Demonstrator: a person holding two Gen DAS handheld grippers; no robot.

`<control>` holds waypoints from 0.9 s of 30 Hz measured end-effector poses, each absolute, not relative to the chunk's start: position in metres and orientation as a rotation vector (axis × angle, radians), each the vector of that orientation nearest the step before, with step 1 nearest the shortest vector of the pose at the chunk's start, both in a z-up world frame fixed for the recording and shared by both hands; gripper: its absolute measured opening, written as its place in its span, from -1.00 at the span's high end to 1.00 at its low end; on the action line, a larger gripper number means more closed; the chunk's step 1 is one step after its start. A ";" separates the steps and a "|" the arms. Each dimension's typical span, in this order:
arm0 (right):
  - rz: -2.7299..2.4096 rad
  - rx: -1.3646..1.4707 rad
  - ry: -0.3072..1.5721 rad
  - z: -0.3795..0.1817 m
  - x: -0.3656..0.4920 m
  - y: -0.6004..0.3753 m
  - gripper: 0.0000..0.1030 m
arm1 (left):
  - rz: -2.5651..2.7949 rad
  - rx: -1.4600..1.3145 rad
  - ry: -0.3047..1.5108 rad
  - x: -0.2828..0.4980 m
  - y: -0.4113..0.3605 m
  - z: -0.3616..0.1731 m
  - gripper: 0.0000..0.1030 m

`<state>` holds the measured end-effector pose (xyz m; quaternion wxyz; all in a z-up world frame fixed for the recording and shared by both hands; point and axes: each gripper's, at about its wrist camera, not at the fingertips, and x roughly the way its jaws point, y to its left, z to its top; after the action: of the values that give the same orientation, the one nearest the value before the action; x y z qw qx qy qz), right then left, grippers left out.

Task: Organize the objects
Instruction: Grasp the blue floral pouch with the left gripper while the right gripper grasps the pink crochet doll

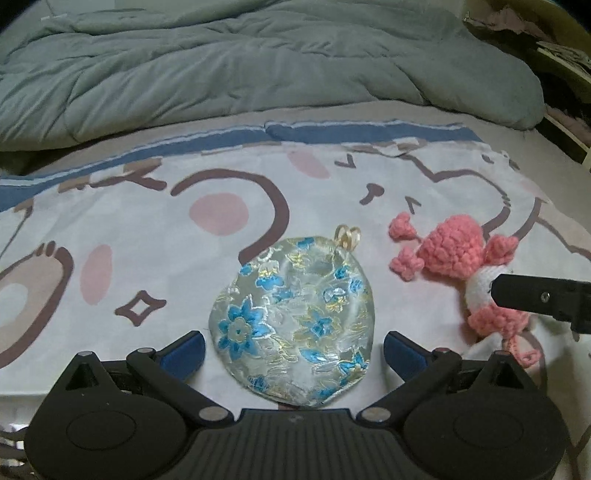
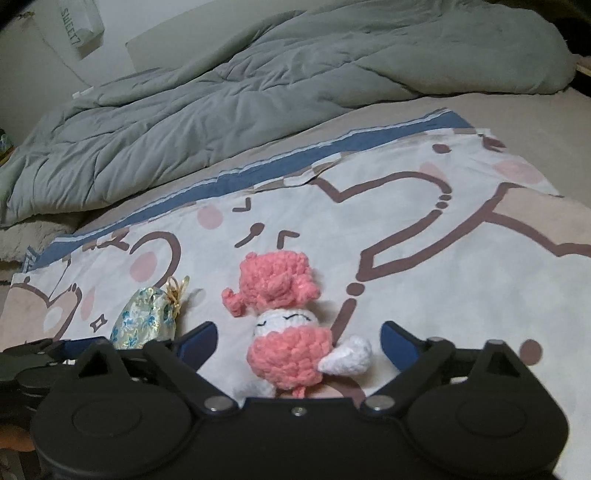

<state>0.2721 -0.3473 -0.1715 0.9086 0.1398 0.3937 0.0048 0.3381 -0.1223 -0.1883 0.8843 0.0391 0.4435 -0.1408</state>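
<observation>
Where cloth lies: one pouch (image 1: 295, 325), one doll (image 2: 284, 332).

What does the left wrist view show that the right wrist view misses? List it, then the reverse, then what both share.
Only the left wrist view: the whole face of the flowered pouch, lying between the open left gripper fingers, and clutter at the right edge.

Only the right wrist view: the crochet doll face with closed eyes and its white wing, between the open right gripper fingers, plus a lettered white bag top left.

Both: pouch, doll, cartoon-print sheet, rumpled grey-green duvet.
</observation>
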 end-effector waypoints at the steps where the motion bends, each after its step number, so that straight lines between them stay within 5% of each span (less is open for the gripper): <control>1: 0.012 0.283 0.816 -0.173 0.273 -0.346 -0.80 | -0.292 0.093 0.917 0.338 -0.123 -0.190 -0.89; 5: 0.010 0.260 0.841 -0.181 0.277 -0.342 -0.54 | -0.267 0.138 0.890 0.338 -0.128 -0.193 -0.79; 14: -0.037 0.209 0.845 -0.190 0.280 -0.332 -0.50 | -0.284 0.126 0.892 0.333 -0.126 -0.186 -0.56; 16: -0.030 0.173 0.844 -0.190 0.279 -0.328 -0.41 | -0.290 0.111 0.900 0.329 -0.123 -0.183 -0.56; 18: -0.010 0.144 0.839 -0.185 0.277 -0.326 -0.06 | -0.289 0.097 0.907 0.326 -0.120 -0.179 -0.55; 27: 0.044 0.177 0.869 -0.163 0.255 -0.325 -0.02 | -0.290 0.056 0.869 0.295 -0.109 -0.143 -0.55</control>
<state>0.2551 -0.3252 -0.1625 0.9030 0.0858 0.4205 0.0214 0.2948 -0.1086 -0.1432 0.8964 0.0272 0.4196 -0.1400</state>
